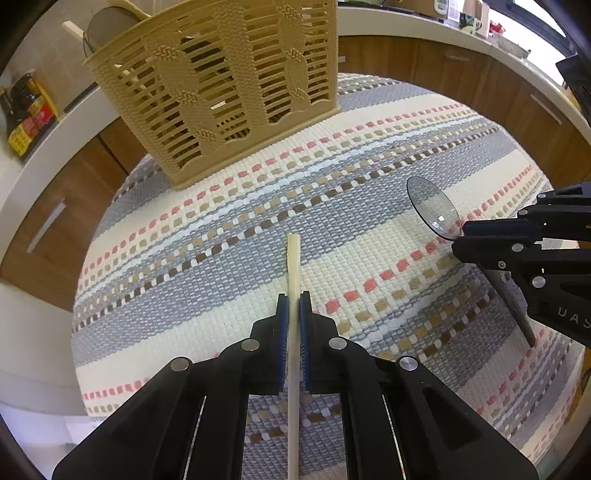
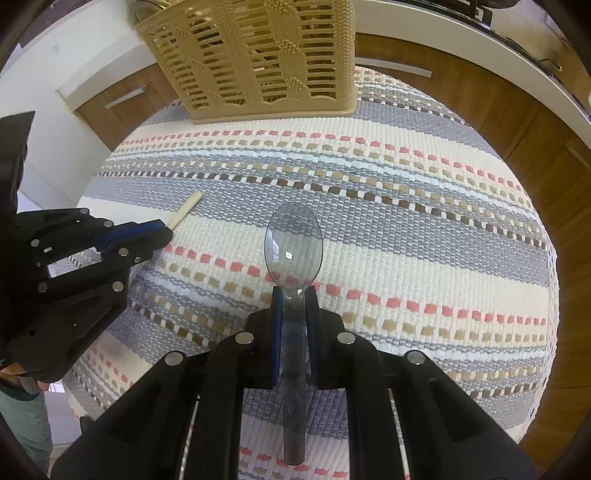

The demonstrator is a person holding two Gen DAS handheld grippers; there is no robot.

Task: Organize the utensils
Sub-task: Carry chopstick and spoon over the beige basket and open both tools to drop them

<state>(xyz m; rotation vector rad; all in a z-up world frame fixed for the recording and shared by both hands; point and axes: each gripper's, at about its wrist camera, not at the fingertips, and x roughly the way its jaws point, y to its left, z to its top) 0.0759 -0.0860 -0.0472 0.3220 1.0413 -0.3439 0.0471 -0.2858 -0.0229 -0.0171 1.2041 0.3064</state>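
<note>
My left gripper (image 1: 294,297) is shut on a cream chopstick (image 1: 293,258) that points forward over the striped woven mat (image 1: 221,229). My right gripper (image 2: 294,291) is shut on the handle of a clear grey plastic spoon (image 2: 293,247), bowl forward. A beige slatted utensil basket (image 1: 221,85) stands at the far edge of the mat; it also shows in the right wrist view (image 2: 258,55). The right gripper with the spoon (image 1: 434,208) shows at the right of the left view. The left gripper (image 2: 162,230) with the chopstick (image 2: 184,210) shows at the left of the right view.
The basket holds some utensils, seen through its slats and over its rim. Wooden cabinets (image 1: 461,70) with a white counter (image 1: 406,26) curve behind the mat. Bottles (image 1: 27,114) stand on the counter at far left. The mat (image 2: 406,221) covers a round table.
</note>
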